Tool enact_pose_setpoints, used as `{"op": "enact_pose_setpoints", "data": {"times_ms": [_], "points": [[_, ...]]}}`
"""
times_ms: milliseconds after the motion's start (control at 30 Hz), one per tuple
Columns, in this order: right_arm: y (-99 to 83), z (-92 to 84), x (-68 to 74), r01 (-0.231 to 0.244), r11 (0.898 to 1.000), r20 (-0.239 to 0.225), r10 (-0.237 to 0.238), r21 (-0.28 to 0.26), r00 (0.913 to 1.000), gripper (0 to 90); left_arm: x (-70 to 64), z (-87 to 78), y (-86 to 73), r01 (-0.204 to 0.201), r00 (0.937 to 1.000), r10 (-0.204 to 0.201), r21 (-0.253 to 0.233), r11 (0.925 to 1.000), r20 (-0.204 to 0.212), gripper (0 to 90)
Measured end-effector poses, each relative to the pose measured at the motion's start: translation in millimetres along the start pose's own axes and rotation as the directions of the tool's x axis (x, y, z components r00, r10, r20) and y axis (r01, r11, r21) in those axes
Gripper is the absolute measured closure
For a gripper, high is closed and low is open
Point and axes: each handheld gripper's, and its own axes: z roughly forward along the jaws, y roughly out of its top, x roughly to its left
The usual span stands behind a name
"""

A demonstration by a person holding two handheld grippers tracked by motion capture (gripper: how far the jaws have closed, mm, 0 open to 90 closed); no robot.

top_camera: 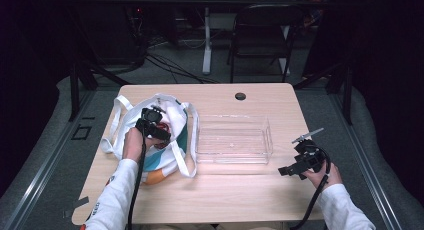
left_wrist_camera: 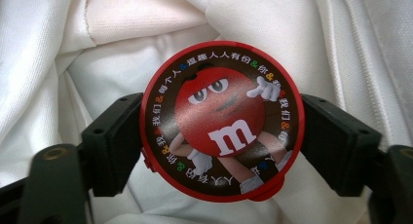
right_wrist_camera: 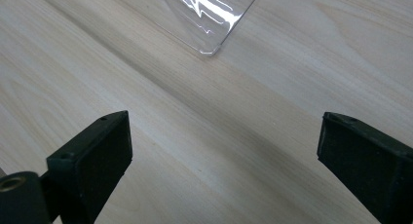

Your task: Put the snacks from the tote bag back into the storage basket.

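A white tote bag [top_camera: 150, 135] with teal and orange print lies at the table's left. My left gripper [top_camera: 156, 130] is inside its mouth, shut on a round red candy tin [left_wrist_camera: 221, 119] with a cartoon figure on its lid; the jaws press its two sides over the bag's white lining [left_wrist_camera: 122, 29]. The tin shows as a red spot [top_camera: 161, 128] in the high view. My right gripper [top_camera: 289, 169] hovers open over bare wood near the table's right front, with nothing between its fingers [right_wrist_camera: 97, 156]. A clear plastic tray [top_camera: 233, 138] sits at the centre, its corner [right_wrist_camera: 214, 19] ahead of the right jaws.
The bag's white straps [top_camera: 192, 140] lie spread beside the tray's left wall. A round cable hole [top_camera: 240, 96] sits near the table's far edge. A dark chair [top_camera: 262, 32] and a table leg stand beyond the table.
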Motion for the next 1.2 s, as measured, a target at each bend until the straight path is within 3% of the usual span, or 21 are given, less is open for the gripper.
{"op": "enact_pose_setpoints", "data": {"times_ms": [600,800,1033,1200], "points": [[0.1,0.2,1.4,-0.009,1.000,-0.005,0.009,-0.014,0.9999,5.4,5.3,0.8,-2.7,0.030,0.9989,-0.029,-0.007,0.9995,0.038,23.9],[0.1,0.3,1.1,-0.009,1.000,-0.006,0.009,-0.012,0.9999,5.4,5.0,5.8,-2.7,0.027,0.9989,-0.027,0.019,0.9995,0.039,24.2],[-0.3,0.0,1.3,-0.014,1.000,0.001,0.014,-0.015,0.9999,5.5,3.5,4.9,-2.4,0.017,0.9992,-0.017,0.011,0.9998,0.035,25.7],[-0.3,0.0,0.8,-0.013,1.000,0.003,0.013,-0.015,0.9999,5.5,6.8,2.1,-3.7,0.032,0.9977,-0.032,0.002,0.9995,0.060,25.8]]}}
